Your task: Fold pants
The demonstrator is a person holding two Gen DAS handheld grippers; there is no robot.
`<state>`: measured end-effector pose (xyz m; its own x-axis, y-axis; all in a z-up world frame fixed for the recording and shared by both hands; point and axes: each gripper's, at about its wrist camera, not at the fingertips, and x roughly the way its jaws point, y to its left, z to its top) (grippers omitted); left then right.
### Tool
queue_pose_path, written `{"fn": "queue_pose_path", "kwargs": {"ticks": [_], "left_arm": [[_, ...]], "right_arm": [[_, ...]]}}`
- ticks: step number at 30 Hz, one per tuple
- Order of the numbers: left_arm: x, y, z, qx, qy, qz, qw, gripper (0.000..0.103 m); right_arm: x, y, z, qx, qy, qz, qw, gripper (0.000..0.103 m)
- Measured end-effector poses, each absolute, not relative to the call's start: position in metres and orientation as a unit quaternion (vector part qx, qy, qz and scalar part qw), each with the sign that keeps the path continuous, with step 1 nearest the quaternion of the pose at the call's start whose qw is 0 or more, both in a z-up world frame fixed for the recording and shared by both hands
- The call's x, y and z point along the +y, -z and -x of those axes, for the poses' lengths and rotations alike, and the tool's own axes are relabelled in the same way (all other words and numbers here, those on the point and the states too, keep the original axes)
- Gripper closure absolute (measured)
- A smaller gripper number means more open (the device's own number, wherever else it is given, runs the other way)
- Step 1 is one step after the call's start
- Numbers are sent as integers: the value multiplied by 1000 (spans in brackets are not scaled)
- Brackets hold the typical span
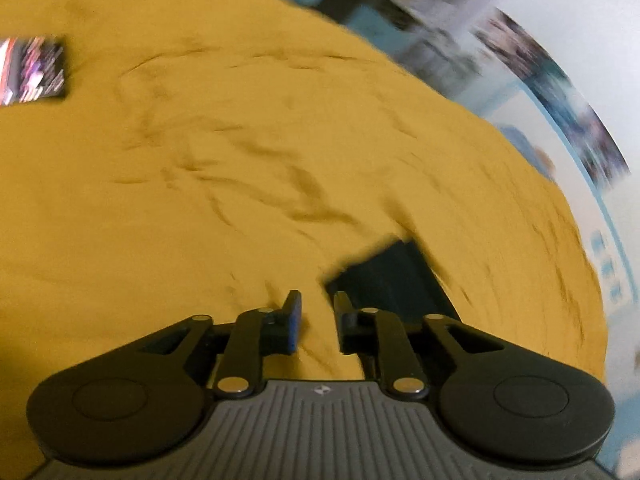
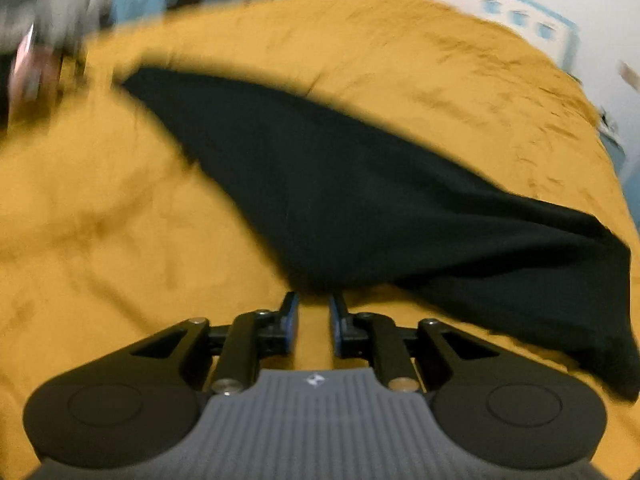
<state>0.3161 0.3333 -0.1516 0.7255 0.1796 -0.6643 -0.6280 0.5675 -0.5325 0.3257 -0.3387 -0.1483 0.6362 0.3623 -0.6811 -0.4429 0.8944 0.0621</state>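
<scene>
The black pants [image 2: 360, 200] lie spread on a mustard-yellow bed cover [image 2: 100, 220], a long dark shape running slantwise from the far left of the bed toward its right edge, where the cloth bunches into thicker folds. The right claw [image 2: 314, 312] hangs just short of the near hem of the pants, its jaws parted a narrow way with only yellow cover showing between them; nothing is gripped. The left claw [image 1: 316, 312] is likewise a little open and empty, with bare cover in the gap. Just beyond its right finger sits a squared-off dark corner of the pants [image 1: 388, 280], close by but not pinched. Far off toward the bed's left edge lies a small dark printed packet [image 1: 34, 70], blurred beyond reading.
</scene>
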Motion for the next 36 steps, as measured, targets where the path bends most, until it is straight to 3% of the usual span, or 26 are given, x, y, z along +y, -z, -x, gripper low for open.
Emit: {"fn": "queue_pose_path", "kwargs": {"ticks": [4, 8, 12, 15, 19, 22, 23, 25, 26, 29, 31, 33, 36], "left_arm": [[246, 125, -329, 305, -152, 283, 896, 72], [119, 107, -338, 334, -1, 167, 928, 51], [-1, 103, -331, 355, 127, 76, 923, 51], [-66, 109, -323, 359, 179, 58, 914, 51], [-124, 119, -319, 368, 206, 45, 906, 51], [-145, 123, -314, 373, 218, 36, 901, 51], [-152, 123, -315, 374, 221, 35, 900, 50], [-157, 125, -318, 380, 221, 28, 898, 50], [-158, 128, -318, 383, 219, 26, 897, 50], [-154, 127, -319, 377, 221, 38, 899, 49], [-156, 134, -321, 385, 219, 47, 896, 46], [-161, 147, -328, 419, 213, 40, 882, 43], [-170, 160, -327, 436, 212, -7, 875, 42]], "right_arm": [[-405, 128, -325, 299, -81, -62, 949, 79], [-465, 135, -316, 278, 63, -100, 953, 77], [-512, 151, -307, 285, 118, -149, 940, 69], [-537, 170, -304, 290, 109, -274, 910, 69], [-545, 198, -311, 273, 96, -438, 851, 69], [-536, 209, -330, 266, 122, -463, 837, 64], [-533, 212, -338, 265, 124, -465, 835, 65], [-539, 212, -344, 270, 121, -455, 840, 91], [-537, 208, -340, 265, 124, -445, 847, 95], [-536, 183, -323, 222, 97, -401, 883, 97], [-536, 186, -325, 236, 97, -382, 888, 97], [-546, 208, -330, 295, 109, -408, 857, 93], [-561, 217, -317, 287, 113, -460, 833, 91]]}}
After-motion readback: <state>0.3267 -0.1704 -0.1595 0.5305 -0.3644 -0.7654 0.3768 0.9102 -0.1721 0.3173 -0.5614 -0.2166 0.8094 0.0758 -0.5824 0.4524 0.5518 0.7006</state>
